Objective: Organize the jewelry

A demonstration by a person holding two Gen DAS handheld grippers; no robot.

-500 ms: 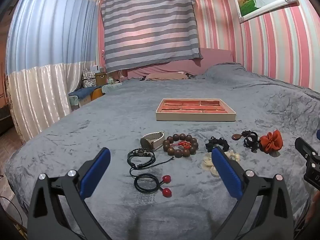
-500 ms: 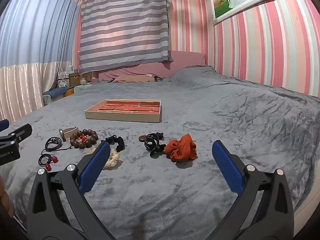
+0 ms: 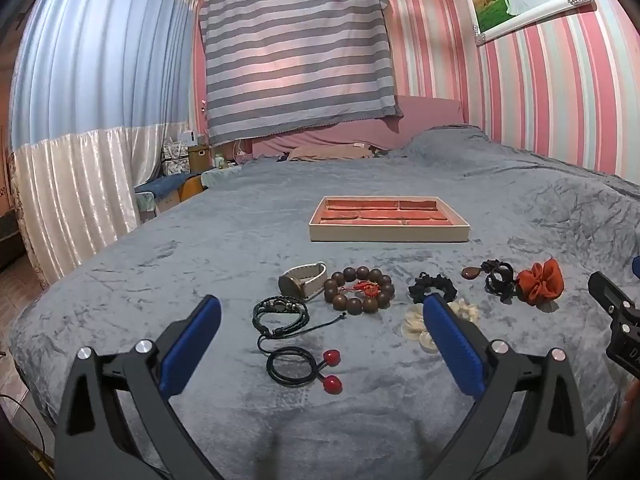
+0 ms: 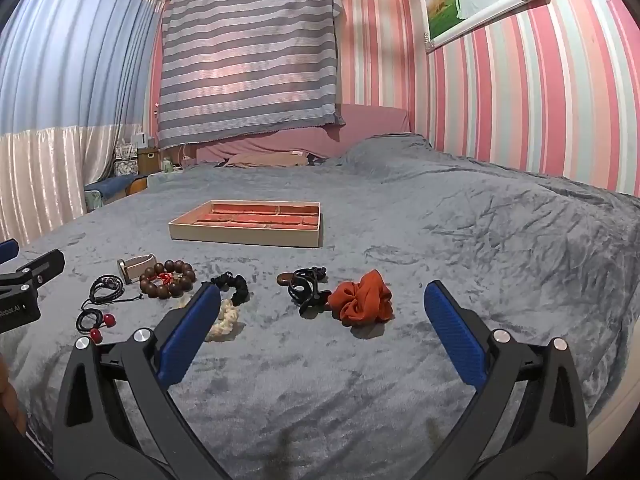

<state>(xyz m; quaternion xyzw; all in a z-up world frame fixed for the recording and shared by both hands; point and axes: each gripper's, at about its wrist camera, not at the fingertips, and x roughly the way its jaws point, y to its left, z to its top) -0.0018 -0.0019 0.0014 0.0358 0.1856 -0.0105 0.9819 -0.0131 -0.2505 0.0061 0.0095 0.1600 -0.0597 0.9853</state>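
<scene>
A beige tray with red compartments (image 3: 388,236) (image 4: 244,236) lies on the grey bed. In front of it lies a row of jewelry: a white-strapped watch (image 3: 302,280), a brown bead bracelet (image 3: 358,290) (image 4: 168,278), a black braided cord bracelet (image 3: 280,312), a black hair tie with red balls (image 3: 304,366) (image 4: 94,322), a black scrunchie (image 3: 432,286) (image 4: 234,286), a cream scrunchie (image 3: 416,326) (image 4: 224,320), a black clip (image 4: 306,288) and an orange scrunchie (image 3: 540,280) (image 4: 362,298). My left gripper (image 3: 320,338) is open and empty above the cord bracelets. My right gripper (image 4: 320,322) is open and empty near the orange scrunchie.
A striped cloth (image 3: 296,60) hangs at the far wall above a pink headboard. Curtains (image 3: 80,120) run along the left. The bed's edge drops off at left and right (image 4: 616,400). A framed photo (image 4: 480,0) hangs on the striped wall.
</scene>
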